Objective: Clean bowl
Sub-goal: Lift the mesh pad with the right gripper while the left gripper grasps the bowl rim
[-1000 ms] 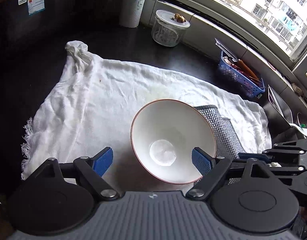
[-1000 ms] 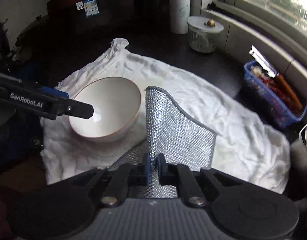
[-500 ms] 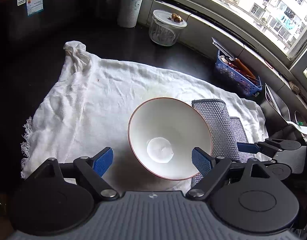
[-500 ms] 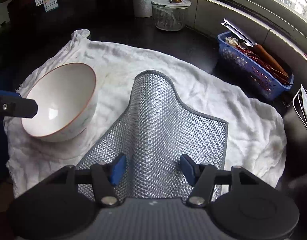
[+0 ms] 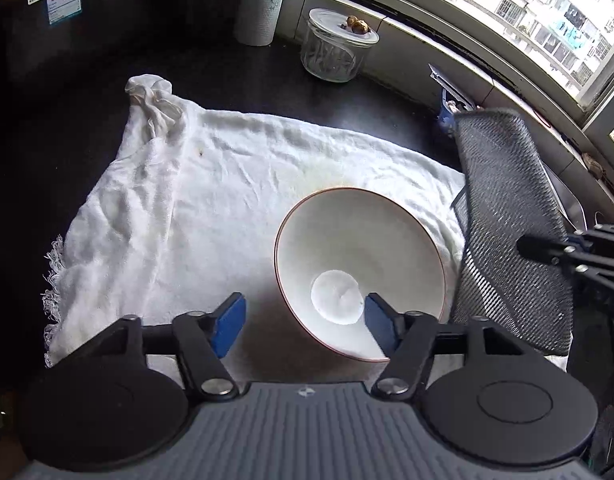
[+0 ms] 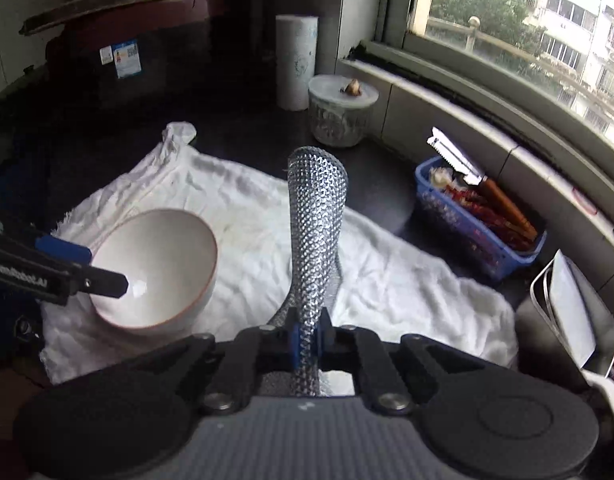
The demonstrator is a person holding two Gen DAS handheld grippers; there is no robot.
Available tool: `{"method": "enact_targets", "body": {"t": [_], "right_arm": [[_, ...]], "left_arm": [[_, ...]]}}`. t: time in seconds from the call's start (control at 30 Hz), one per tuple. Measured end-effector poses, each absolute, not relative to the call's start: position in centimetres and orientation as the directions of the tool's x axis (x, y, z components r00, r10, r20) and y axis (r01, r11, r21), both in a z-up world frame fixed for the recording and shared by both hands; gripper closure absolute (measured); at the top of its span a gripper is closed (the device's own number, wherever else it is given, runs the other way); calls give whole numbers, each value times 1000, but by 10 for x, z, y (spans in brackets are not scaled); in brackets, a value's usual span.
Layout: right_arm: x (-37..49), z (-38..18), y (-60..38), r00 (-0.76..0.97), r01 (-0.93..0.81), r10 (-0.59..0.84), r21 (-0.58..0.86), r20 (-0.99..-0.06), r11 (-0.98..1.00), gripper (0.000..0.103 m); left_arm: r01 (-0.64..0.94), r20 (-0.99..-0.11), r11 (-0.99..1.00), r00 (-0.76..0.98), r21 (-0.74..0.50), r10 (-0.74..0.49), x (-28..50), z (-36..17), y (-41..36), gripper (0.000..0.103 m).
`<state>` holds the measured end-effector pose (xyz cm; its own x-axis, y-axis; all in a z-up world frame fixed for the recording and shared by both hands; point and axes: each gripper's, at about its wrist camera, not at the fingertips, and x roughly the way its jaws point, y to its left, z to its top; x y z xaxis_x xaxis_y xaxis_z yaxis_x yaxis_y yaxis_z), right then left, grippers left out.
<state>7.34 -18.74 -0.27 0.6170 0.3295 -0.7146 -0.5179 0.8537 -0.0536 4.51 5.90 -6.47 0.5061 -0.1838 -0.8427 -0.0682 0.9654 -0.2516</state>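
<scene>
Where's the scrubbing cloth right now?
The silver mesh cloth is pinched in the right gripper, lifted above the white towel, just right of the bowl.

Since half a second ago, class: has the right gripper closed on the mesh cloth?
Yes. The right gripper, open earlier, is now shut on the mesh cloth, which stands upright above the white towel instead of lying spread.

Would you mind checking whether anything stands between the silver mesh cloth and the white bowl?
Nothing visible does. The right gripper holds the silver mesh scouring cloth upright beside the white red-rimmed bowl, with only bare white towel between them. The open left gripper sits at the bowl's near side.
</scene>
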Motion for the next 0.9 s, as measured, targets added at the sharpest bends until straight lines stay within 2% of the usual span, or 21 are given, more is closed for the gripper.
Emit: {"method": "enact_targets", "body": {"t": [0.17,0.2,0.33,0.37,0.47,0.57,0.67,0.8,0.9], "right_arm": [[80,35,-190,707,-523,374,-88,-600,848,96],[81,42,-189,724,-526,387,-94,-571,845,96],[73,36,-176,702,-579,423,-113,-573,807,96],[68,32,-172,692,-600,432,-128,-579,790,96],[49,18,-158,658,-661,444,-185,-609,727,96],[33,4,-149,628,-701,447,-215,-637,680,96],[17,-5,-141,624,-725,448,-261,-640,638,96],[3,-23,-125,638,-751,443,-382,-630,538,96],[9,-45,-114,638,-759,407,-442,-654,478,96]], "left_arm": [[-115,-865,946,450,-302,-221,56,-84,67,77],[-122,-863,937,443,-328,-244,56,-87,68,85],[-104,-844,944,487,-312,-225,51,-85,64,93],[-51,-832,969,525,-243,-181,49,-77,56,97],[122,-778,992,625,27,-55,42,-60,17,97],[146,-755,984,655,98,-22,40,-58,3,97],[162,-700,962,713,220,40,33,-57,-11,96],[142,-683,962,728,232,57,35,-56,-15,96],[113,-694,974,718,194,55,35,-58,-14,96]]}}
